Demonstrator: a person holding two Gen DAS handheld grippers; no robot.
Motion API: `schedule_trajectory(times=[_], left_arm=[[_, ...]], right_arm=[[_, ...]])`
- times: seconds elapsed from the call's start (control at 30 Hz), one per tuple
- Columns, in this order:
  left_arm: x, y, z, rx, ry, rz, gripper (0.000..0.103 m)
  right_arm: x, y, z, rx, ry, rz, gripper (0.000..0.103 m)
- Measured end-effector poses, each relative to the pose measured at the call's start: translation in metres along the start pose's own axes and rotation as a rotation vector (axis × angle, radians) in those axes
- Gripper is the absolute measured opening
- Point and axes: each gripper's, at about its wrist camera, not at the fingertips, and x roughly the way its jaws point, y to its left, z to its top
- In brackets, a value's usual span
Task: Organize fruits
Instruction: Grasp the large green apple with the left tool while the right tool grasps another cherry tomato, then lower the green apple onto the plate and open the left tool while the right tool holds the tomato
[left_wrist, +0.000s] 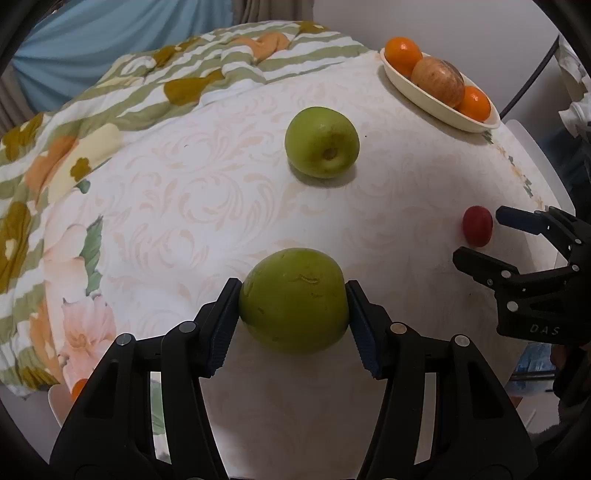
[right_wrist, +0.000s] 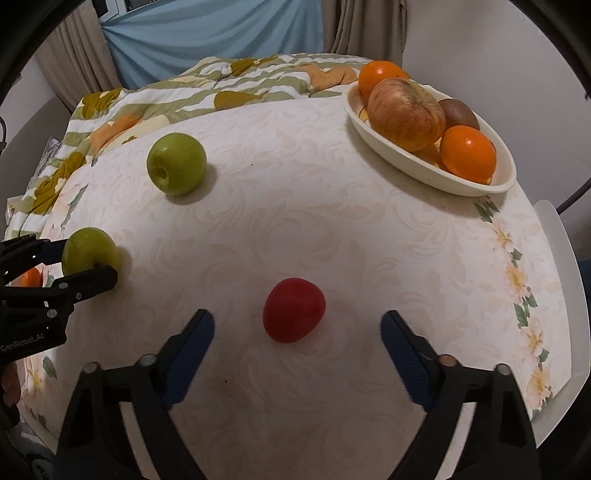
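Observation:
My left gripper (left_wrist: 293, 301) is shut on a green apple (left_wrist: 293, 299) resting on the table; it also shows in the right wrist view (right_wrist: 88, 251). A second green apple (left_wrist: 321, 142) lies further on, also in the right wrist view (right_wrist: 176, 163). My right gripper (right_wrist: 297, 328) is open, its jaws on either side of a small red fruit (right_wrist: 294, 310) without touching it. The red fruit (left_wrist: 477, 226) and right gripper (left_wrist: 480, 238) show at the left view's right edge. A cream oval dish (right_wrist: 406, 162) holds oranges, a red apple and a kiwi.
A floral tablecloth (right_wrist: 295, 229) covers the table. A striped flowered quilt (left_wrist: 110, 110) lies bunched along the far and left side. The dish (left_wrist: 439, 110) sits near the table's far right edge. A white chair (right_wrist: 565, 266) stands at right.

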Motion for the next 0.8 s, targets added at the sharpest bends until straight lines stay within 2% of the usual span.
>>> schedule_trajectory(times=[0.03, 0.17, 0.27, 0.37, 0.4, 0.8], left_arm=[[0.000, 0.000, 0.000, -0.004, 0.001, 0.001, 0.063], [-0.002, 0.002, -0.002, -0.017, 0.004, 0.006, 0.063], [-0.003, 0.003, -0.005, -0.024, 0.007, 0.011, 0.063], [-0.005, 0.005, -0.008, -0.031, 0.009, 0.014, 0.063], [-0.005, 0.006, -0.009, -0.036, 0.009, 0.014, 0.063], [-0.034, 0.015, -0.018, -0.084, -0.036, 0.009, 0.063]], right_arm=[[0.001, 0.000, 0.000, -0.002, 0.000, 0.001, 0.076], [0.002, 0.002, 0.001, -0.018, -0.003, -0.007, 0.068], [0.003, 0.003, 0.002, -0.026, -0.004, -0.011, 0.057], [0.002, 0.005, 0.004, -0.030, -0.012, -0.011, 0.040], [0.002, 0.006, 0.005, -0.034, -0.014, -0.011, 0.031], [-0.018, 0.017, 0.011, -0.072, -0.056, 0.004, 0.030]])
